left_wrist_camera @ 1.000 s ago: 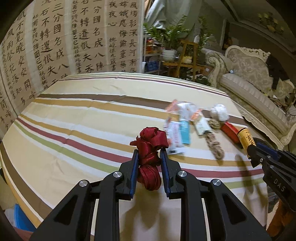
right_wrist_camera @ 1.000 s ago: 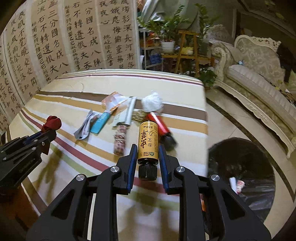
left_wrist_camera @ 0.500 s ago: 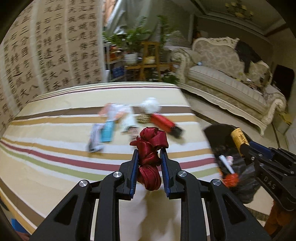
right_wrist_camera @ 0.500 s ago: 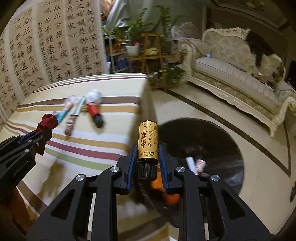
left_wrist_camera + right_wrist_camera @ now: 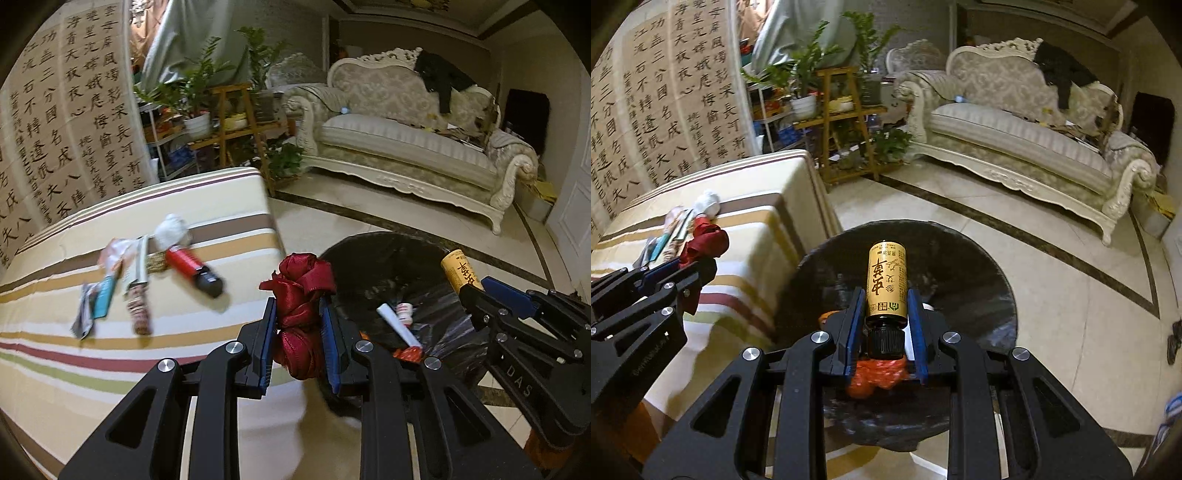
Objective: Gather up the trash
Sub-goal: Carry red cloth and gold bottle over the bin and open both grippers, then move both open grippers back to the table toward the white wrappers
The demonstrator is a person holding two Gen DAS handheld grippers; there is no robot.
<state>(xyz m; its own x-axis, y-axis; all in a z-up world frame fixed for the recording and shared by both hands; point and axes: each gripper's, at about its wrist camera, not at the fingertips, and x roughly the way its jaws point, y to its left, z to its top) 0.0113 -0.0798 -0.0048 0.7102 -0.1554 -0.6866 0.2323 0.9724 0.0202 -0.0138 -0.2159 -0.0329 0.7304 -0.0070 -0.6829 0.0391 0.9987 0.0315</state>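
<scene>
Over black bin [image 5: 960,258]: right claw [image 5: 886,325] clamps bottle [image 5: 887,280]; left claw [image 5: 298,332] clamps ribbon [image 5: 301,295].

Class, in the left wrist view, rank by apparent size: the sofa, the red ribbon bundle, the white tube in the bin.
1. sofa
2. red ribbon bundle, though it is nearest the camera, which enlarges it
3. white tube

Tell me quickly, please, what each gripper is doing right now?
Left gripper: closed on the red ribbon bundle.
Right gripper: closed on the small yellow bottle, by its black cap end.
</scene>
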